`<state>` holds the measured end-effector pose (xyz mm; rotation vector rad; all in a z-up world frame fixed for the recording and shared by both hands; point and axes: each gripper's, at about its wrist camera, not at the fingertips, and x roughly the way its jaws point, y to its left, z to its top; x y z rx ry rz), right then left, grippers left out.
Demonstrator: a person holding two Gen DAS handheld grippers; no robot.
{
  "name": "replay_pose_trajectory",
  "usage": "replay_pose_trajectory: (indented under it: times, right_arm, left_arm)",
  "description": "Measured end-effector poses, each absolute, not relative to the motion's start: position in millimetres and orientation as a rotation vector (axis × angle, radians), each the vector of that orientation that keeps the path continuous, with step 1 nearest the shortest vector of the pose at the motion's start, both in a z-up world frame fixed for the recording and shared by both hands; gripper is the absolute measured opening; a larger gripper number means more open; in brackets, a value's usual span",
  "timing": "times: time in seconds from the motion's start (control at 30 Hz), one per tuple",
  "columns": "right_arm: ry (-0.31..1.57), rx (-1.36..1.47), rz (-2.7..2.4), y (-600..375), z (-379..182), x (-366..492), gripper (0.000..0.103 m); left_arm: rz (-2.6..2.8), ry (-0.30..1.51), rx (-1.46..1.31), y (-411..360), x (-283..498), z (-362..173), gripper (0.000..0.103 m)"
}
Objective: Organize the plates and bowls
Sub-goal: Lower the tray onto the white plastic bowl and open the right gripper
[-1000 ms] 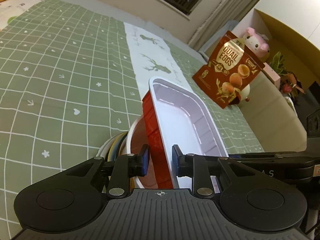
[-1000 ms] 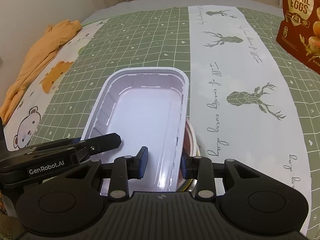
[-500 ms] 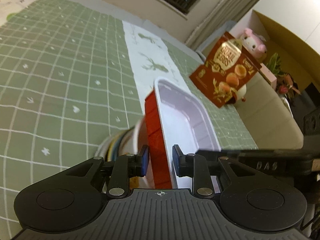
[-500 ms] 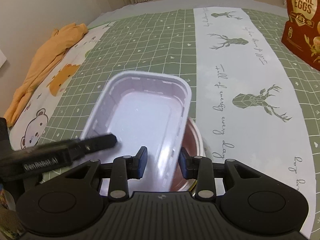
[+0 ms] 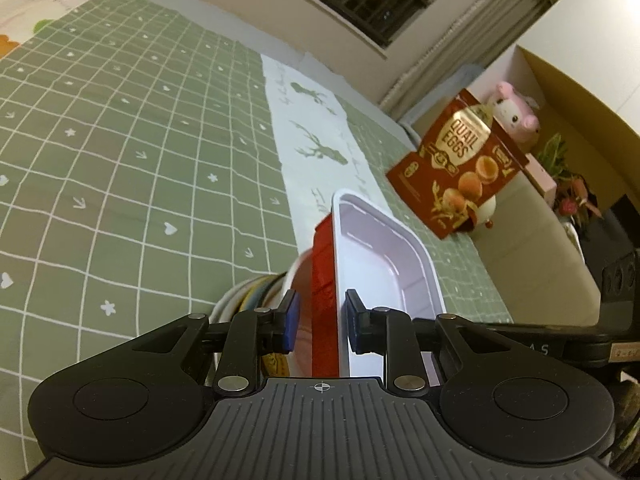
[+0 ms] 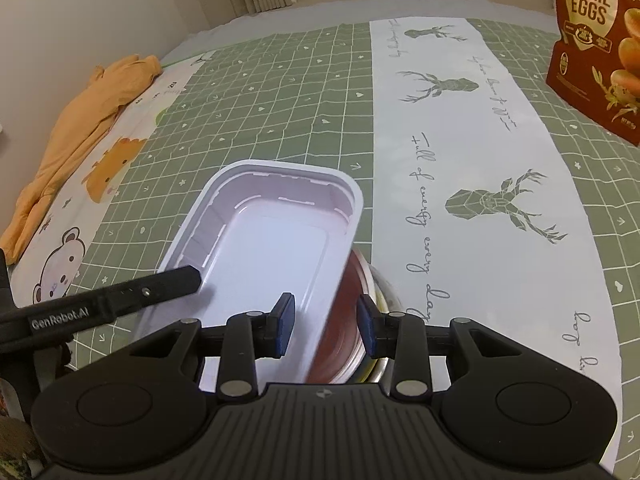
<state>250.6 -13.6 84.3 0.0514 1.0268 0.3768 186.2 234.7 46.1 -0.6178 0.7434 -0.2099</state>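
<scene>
The rectangular tray (image 6: 276, 236), white inside, sits tilted over a round red-brown bowl (image 6: 344, 332) that lies under its right edge. The right gripper (image 6: 325, 325) straddles the tray's near right rim with its jaws apart, neither pad clearly touching. The left gripper (image 6: 176, 286) reaches in from the tray's left, its tip at the rim. A quail-egg bag (image 6: 596, 40) stands well beyond the tray, far right, on the green checked cloth (image 6: 280, 92).
</scene>
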Motion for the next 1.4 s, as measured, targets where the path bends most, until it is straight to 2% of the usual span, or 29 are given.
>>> replay_pose_trajectory:
  times: [0.37,1.4]
  right_arm:
    - [1.013,0.039,0.373,-6.8,87.6,254.3,0.034]
    - [0.987,0.044,0.344,-3.0,85.0,269.9,0.035]
  left_arm:
    - [-0.252,0.757,-0.596,220.4,190.8,44.2,0.025]
    - [-0.209,0.712,-0.663,244.9,180.7,50.7,0.025]
